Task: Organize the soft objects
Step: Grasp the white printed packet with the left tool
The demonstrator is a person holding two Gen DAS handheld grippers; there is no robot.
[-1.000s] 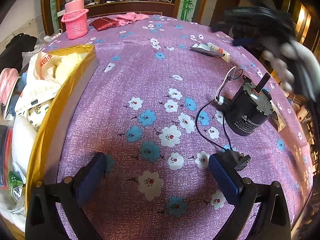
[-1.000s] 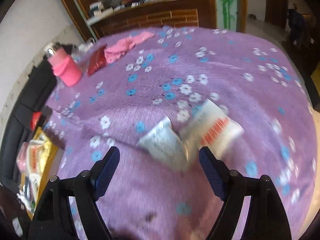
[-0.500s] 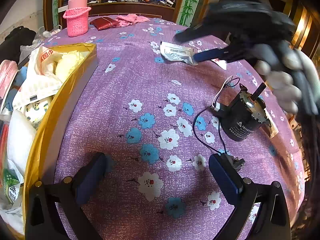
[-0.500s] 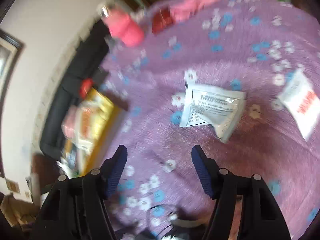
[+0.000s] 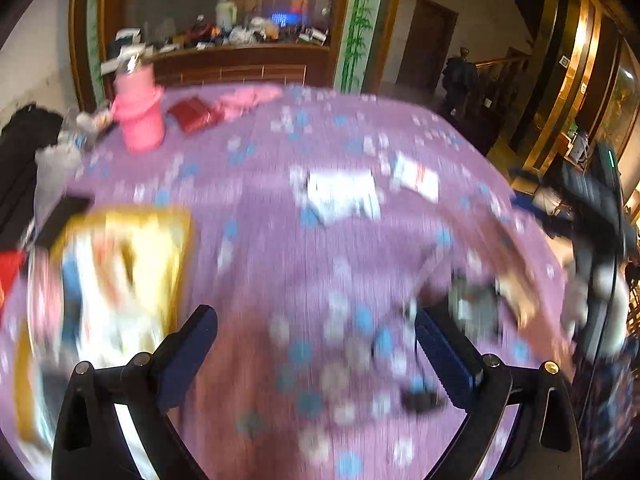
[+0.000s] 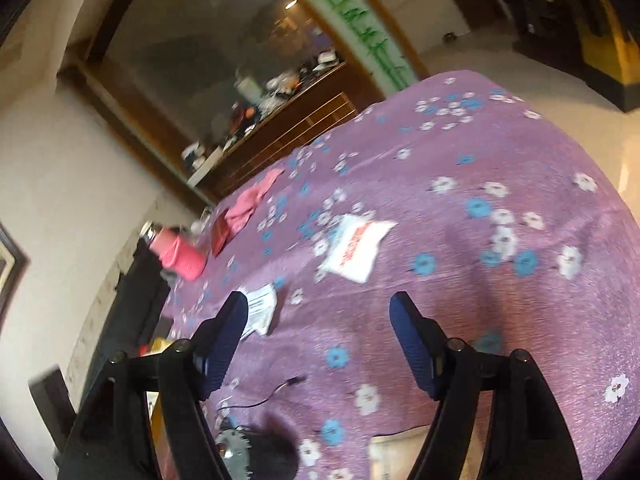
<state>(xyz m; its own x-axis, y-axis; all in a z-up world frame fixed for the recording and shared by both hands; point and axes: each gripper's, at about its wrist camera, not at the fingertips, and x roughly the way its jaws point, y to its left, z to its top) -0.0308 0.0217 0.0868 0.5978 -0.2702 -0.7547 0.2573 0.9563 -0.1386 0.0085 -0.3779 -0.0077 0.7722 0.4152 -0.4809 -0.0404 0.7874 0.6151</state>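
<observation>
The right gripper (image 6: 318, 338) stands open and empty; the white packet with red print (image 6: 354, 250) lies flat on the purple cloth (image 6: 500, 312) beyond its fingertips, long axis slanting away; the left gripper (image 5: 316, 346), also open and empty, is farther off.

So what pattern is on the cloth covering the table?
The tablecloth is purple with scattered white and blue flowers, sharpest in the right wrist view.
</observation>
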